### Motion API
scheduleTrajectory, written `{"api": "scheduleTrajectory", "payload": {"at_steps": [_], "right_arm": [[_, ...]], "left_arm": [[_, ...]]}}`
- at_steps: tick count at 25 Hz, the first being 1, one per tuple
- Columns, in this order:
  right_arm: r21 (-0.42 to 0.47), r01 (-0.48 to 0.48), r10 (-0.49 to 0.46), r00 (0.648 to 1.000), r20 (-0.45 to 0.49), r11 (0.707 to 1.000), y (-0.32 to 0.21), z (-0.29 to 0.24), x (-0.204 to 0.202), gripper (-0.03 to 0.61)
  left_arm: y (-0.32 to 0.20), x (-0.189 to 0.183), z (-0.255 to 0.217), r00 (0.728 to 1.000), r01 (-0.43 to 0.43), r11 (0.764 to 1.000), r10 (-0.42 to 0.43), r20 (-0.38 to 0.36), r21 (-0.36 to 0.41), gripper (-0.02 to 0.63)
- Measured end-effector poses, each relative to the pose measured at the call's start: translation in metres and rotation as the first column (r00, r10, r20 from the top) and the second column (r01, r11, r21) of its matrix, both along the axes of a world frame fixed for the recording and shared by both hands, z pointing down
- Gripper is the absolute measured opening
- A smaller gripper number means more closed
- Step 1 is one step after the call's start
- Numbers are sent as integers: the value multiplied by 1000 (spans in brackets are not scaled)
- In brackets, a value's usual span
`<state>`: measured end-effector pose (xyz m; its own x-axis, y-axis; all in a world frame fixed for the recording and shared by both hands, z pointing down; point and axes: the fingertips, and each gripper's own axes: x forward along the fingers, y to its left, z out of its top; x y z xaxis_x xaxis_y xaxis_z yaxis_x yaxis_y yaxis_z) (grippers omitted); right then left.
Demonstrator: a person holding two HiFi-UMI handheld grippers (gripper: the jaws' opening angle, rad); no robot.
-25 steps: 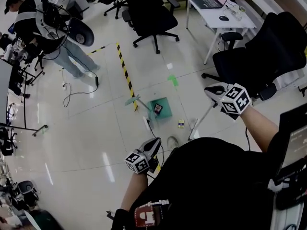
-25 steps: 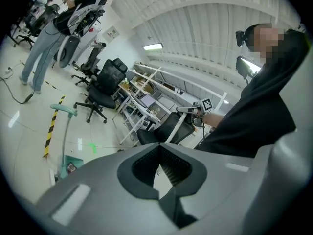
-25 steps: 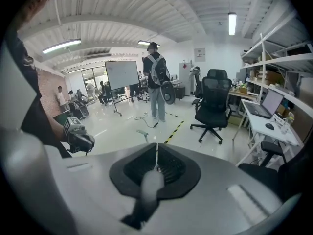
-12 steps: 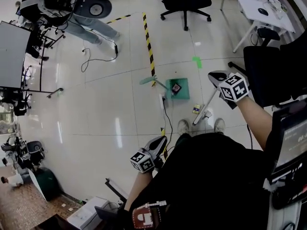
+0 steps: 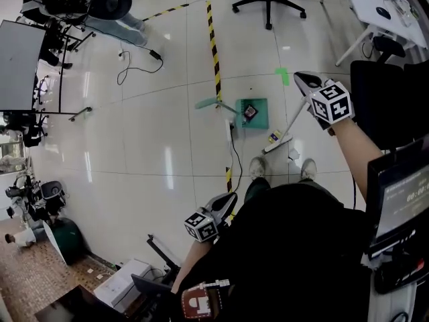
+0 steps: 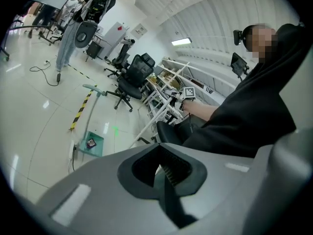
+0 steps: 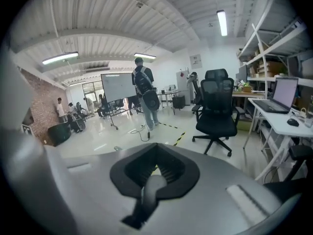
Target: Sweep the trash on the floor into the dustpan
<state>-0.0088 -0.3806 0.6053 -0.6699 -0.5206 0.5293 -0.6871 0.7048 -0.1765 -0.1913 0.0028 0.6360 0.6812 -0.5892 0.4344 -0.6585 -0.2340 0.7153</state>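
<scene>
Glossy floor [image 5: 167,59]; right gripper [image 5: 301,80] jaws clamp broom [image 5: 295,119] (left gripper [image 5: 226,200] closed, seemingly empty): keep bristles low, nudge trash [image 5: 273,137] toward dustpan [image 5: 261,119].

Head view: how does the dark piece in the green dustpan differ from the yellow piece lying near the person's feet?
The dark piece lies inside the green dustpan. The yellow piece lies outside it on the floor, beside the lower end of the broom. The dark piece is nearly black, while the yellow piece is bright. Both are small.
</scene>
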Motion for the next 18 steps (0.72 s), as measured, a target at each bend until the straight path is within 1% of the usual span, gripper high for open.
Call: {"api": "scheduleTrajectory", "payload": {"at_steps": [3,6,9,11,13,16,18], "right_arm": [[60,61,-60,998,-19,996,-9,1,-10,0],[81,108,-106,994,-34,991,-5,-4,-19,0],[89,90,-89,996,-18,992,-5,-19,-20,0],[118,77,-76,997,-7,990,-12,-34,-18,0],[141,86,-87,996,-1,986,-19,-48,-21,0],[120,132,-134,991,6,984,-13,-51,-32,0],[87,141,-144,989,33,986,-7,-46,-34,0]], "left_arm": [[-15,-1,4,1000,-5,1000,5,2,13,0],[-20,0,-4,1000,-15,1000,15,2,12,0],[-17,-3,-11,1000,-26,999,26,0,20,0],[-17,-6,-12,1000,-26,999,26,-5,29,2],[-18,-7,-15,1000,-22,999,22,-5,34,1],[-17,-7,-16,1000,-13,999,13,-4,37,0],[-17,-6,-16,1000,-10,999,11,-5,32,1]]}}
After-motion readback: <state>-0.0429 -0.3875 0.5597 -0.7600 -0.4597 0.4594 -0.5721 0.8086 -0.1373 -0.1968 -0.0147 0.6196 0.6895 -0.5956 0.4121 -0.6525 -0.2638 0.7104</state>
